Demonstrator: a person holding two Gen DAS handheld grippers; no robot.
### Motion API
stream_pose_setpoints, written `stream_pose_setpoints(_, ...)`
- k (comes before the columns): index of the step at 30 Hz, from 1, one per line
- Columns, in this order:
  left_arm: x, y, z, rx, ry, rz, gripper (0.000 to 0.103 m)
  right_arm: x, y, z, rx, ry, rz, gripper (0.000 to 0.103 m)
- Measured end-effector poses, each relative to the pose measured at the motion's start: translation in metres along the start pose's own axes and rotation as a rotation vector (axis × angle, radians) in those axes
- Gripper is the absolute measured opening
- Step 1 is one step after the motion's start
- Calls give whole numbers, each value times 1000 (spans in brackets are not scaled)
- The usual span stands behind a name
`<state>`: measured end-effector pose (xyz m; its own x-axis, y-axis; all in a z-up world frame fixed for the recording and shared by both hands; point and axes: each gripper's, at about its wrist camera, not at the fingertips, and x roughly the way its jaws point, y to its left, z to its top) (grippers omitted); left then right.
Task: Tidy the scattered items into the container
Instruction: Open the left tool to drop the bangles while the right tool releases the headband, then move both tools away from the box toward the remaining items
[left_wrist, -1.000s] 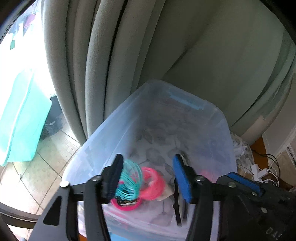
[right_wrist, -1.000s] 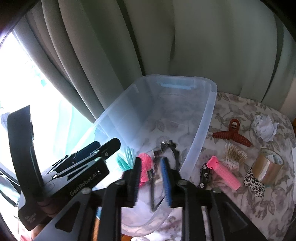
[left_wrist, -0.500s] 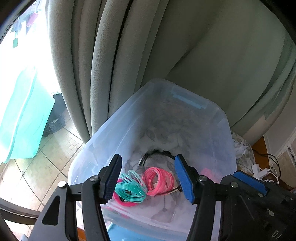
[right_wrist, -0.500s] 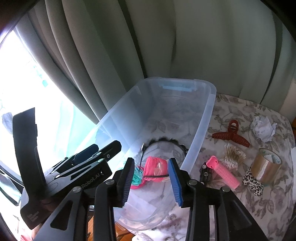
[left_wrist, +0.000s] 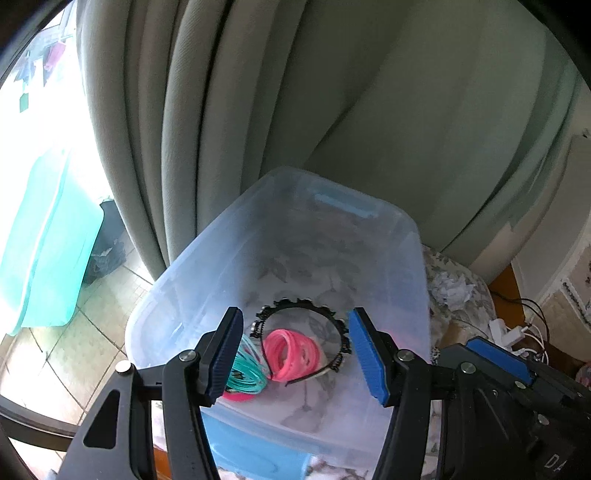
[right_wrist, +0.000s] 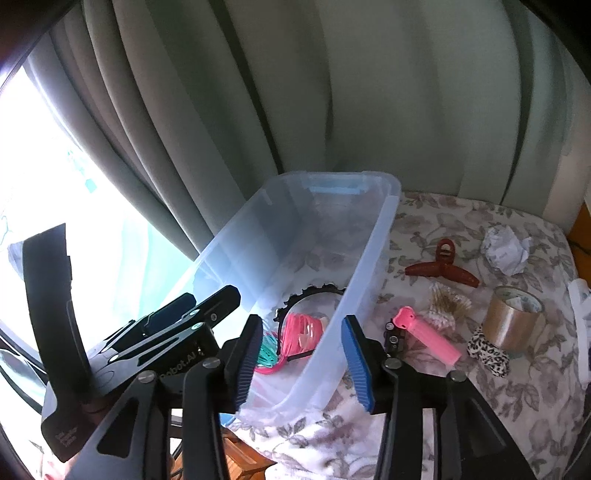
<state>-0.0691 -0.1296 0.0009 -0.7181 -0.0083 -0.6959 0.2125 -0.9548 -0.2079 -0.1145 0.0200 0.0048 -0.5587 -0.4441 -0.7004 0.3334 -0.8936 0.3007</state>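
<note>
A clear plastic bin (left_wrist: 417, 258) (right_wrist: 373, 236) stands on the floral tablecloth by the curtain. Inside lie a black toothed headband (left_wrist: 301, 306) (right_wrist: 314, 291), pink coil bands (left_wrist: 293, 352) (right_wrist: 301, 328) and teal coil bands (left_wrist: 247, 373) (right_wrist: 266, 350). My left gripper (left_wrist: 295, 358) is open and empty above the bin's near end. My right gripper (right_wrist: 303, 363) is open and empty over the bin's near right wall. On the cloth to the right lie a pink hair roller (right_wrist: 424, 336), a brown claw clip (right_wrist: 443, 266), cotton swabs (right_wrist: 448, 304), a tape roll (right_wrist: 513, 321), a leopard scrunchie (right_wrist: 487, 352) and crumpled paper (right_wrist: 504, 249).
Grey-green curtains (right_wrist: 332, 92) hang right behind the bin. A small black item (right_wrist: 393, 338) lies beside the roller. The left gripper's body (right_wrist: 147, 339) shows at the left of the right wrist view. White cables and a plug (left_wrist: 513, 328) lie past the table's right edge.
My right gripper opened and let the black headband fall into the bin. Both grippers have pulled back and up from the bin.
</note>
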Motion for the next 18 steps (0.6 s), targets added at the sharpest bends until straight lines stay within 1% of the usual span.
stream_pose_setpoints(10,-18,-41,-1,65,-23,-11,61,-38,-25,-5,57,-66,7,54)
stream_pose_setpoints(18,-33,-83,-6,138,-35,-28,61,-76,-61,-13,117,-134,4,56)
